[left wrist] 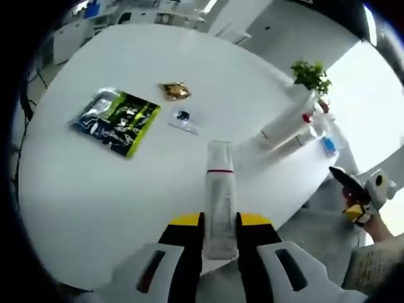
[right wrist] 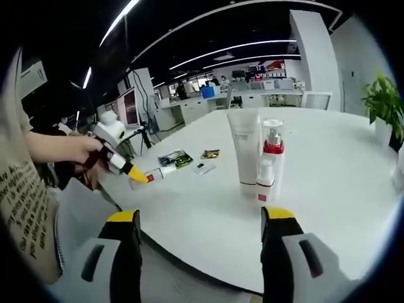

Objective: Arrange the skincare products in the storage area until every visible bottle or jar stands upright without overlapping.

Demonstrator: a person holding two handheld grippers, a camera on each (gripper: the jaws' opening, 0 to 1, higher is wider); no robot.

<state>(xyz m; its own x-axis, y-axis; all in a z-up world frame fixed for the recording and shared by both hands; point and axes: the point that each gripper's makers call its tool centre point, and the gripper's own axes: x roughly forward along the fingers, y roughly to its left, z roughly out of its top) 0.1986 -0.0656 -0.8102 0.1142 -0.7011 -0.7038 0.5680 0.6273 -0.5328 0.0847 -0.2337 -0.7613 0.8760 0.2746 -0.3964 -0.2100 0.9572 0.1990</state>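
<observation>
White round table (left wrist: 95,208) in an open office carries all items. In the left gripper view, the left gripper (left wrist: 219,228) is closed on a translucent tube with a red band (left wrist: 219,202); the tube lies between the yellow-tipped jaws and extends forward over the table. Ahead of it lie a green-and-black sachet (left wrist: 117,120), a gold wrapper (left wrist: 174,91) and a small clear packet (left wrist: 183,120). To the right, a white tube (left wrist: 287,120) and a red-capped pump bottle (left wrist: 309,126) stand upright just beside each other, near a potted plant (left wrist: 310,76). In the right gripper view, the right gripper (right wrist: 202,230) is open with nothing between its jaws. The white tube and pump bottle stand on the table ahead of it, in line with the gap between the jaws, the bottle nearer the right jaw. The left gripper, in a person's hand (right wrist: 69,148), enters from the left with the held tube at its tip.
</observation>
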